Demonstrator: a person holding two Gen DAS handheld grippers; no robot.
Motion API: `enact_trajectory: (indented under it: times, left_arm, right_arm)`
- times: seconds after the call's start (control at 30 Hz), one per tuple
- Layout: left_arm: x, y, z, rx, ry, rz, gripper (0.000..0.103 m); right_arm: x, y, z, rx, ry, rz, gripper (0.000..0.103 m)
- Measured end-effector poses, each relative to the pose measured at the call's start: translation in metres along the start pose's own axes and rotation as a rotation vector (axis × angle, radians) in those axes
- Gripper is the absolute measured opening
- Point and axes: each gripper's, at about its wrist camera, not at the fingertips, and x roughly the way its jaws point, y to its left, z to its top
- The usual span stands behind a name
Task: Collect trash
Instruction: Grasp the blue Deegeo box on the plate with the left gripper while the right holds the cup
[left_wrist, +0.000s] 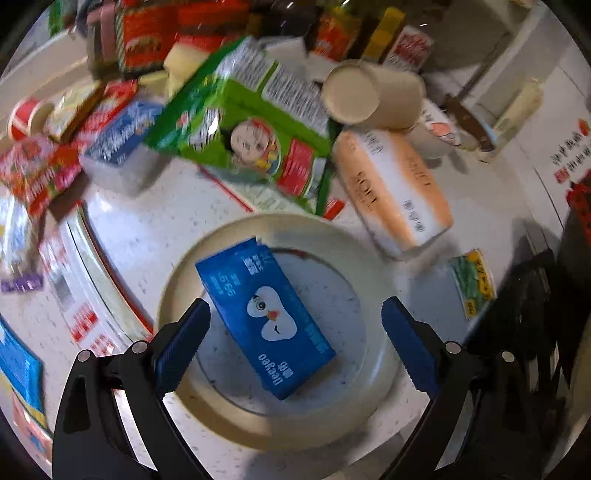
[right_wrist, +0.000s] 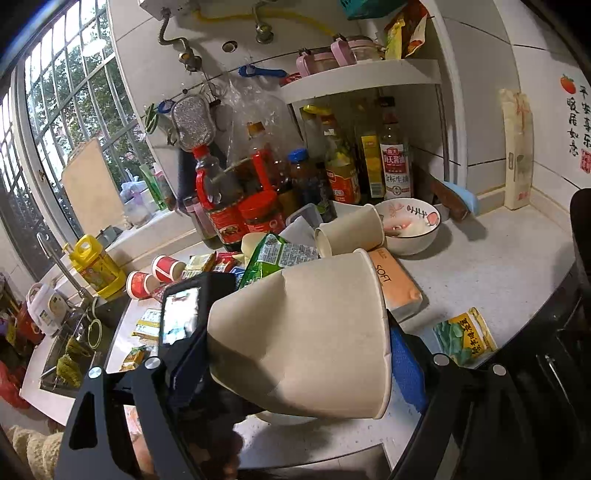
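Note:
In the left wrist view my left gripper (left_wrist: 291, 328) is open, its blue pads on either side of a blue toothpaste box (left_wrist: 264, 317) lying in a white plate (left_wrist: 373, 258) on the speckled counter. Behind the plate lie a green snack bag (left_wrist: 240, 129), a peach tissue pack (left_wrist: 391, 188) and a tipped paper cup (left_wrist: 369, 94). In the right wrist view my right gripper (right_wrist: 295, 354) is shut on a large beige paper cup (right_wrist: 314, 339), held on its side above the counter. A second paper cup (right_wrist: 351, 229) lies behind it.
Red cups (right_wrist: 155, 275), snack wrappers (left_wrist: 40, 173) and a blue-white pack (left_wrist: 118, 144) crowd the left. Sauce bottles (right_wrist: 395, 162) and a bowl (right_wrist: 413, 225) stand at the back under a shelf. A green-yellow packet (right_wrist: 465, 341) lies near the counter edge. A sink (right_wrist: 70, 354) is at left.

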Motion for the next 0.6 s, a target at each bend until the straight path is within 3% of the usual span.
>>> enact_trajectory:
  times: [0.07,0.17,0.2,0.23,0.27,0.47,0.6]
  left_arm:
    - [0.009,0.001,0.0,-0.034,0.019,0.008,0.091]
    - [0.014,-0.007,0.002,-0.004,-0.005,0.06,0.09]
    - [0.015,-0.009,0.003,-0.002,-0.014,0.074,0.077]
    - [0.013,-0.011,0.005,0.009,-0.025,0.101,0.053]
    - [0.013,-0.012,0.006,0.027,-0.028,0.12,0.043]
    - [0.007,0.0,0.007,0.001,-0.014,0.047,0.039]
    - [-0.028,0.016,0.005,0.006,-0.08,-0.006,0.039]
  right_arm:
    - [0.002,-0.001,-0.002,0.004,0.009,0.003,0.084]
    - [0.004,-0.001,-0.006,0.005,0.016,0.001,0.084]
    - [0.004,-0.002,-0.007,0.008,0.017,0.002,0.084]
    - [0.004,-0.004,-0.007,0.017,0.019,0.009,0.084]
    - [0.004,-0.006,-0.007,0.027,0.019,0.015,0.084]
    - [-0.004,-0.001,-0.002,0.007,-0.018,0.002,0.084]
    - [-0.012,0.006,0.003,-0.003,-0.044,0.002,0.084]
